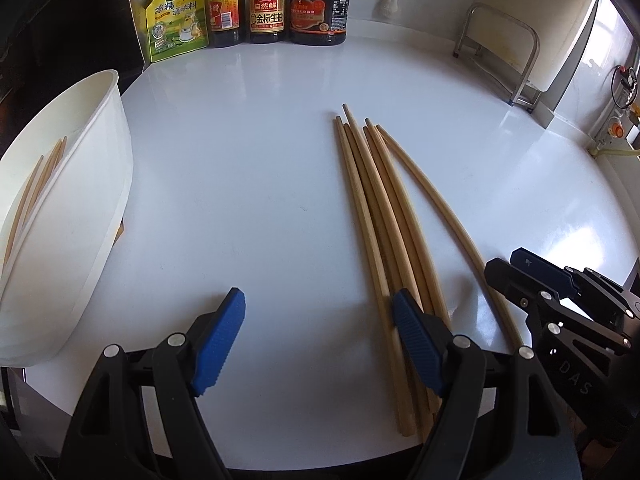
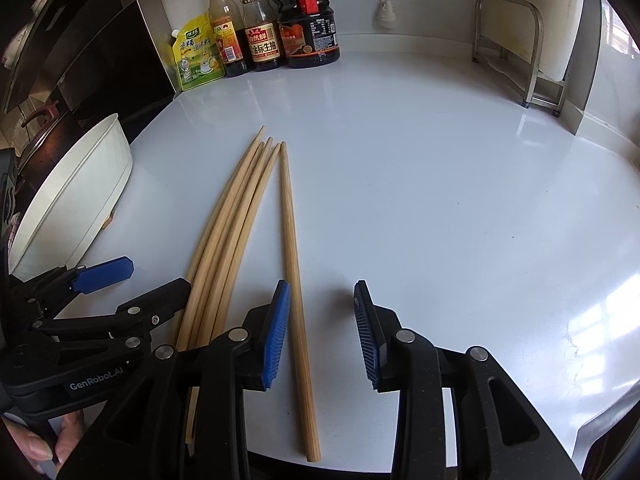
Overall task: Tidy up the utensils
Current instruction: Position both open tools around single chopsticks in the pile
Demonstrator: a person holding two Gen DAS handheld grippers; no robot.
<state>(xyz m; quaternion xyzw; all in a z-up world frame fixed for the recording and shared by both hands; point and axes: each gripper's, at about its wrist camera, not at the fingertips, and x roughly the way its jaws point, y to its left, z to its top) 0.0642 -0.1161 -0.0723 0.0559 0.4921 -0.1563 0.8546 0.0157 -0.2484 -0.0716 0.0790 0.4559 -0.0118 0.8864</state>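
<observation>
- R tool (image 2: 322,334) half-open, empty; lone tan wooden chopstick (image 2: 294,264) lies just inside its left pad, long axis pointing away.
- L tool (image 1: 318,344) wide, empty, farther off.

At the back of your white countertop (image 1: 248,128) stands a row against the wall: a yellow-green seasoning pouch (image 1: 176,20), a vinegar bottle with a yellow cap (image 2: 224,40), a soy sauce bottle with a red-and-gold label (image 1: 267,8), and a dark jug with a red handle (image 1: 319,4). To your right a metal rack (image 1: 500,52) stands near the wall.
</observation>
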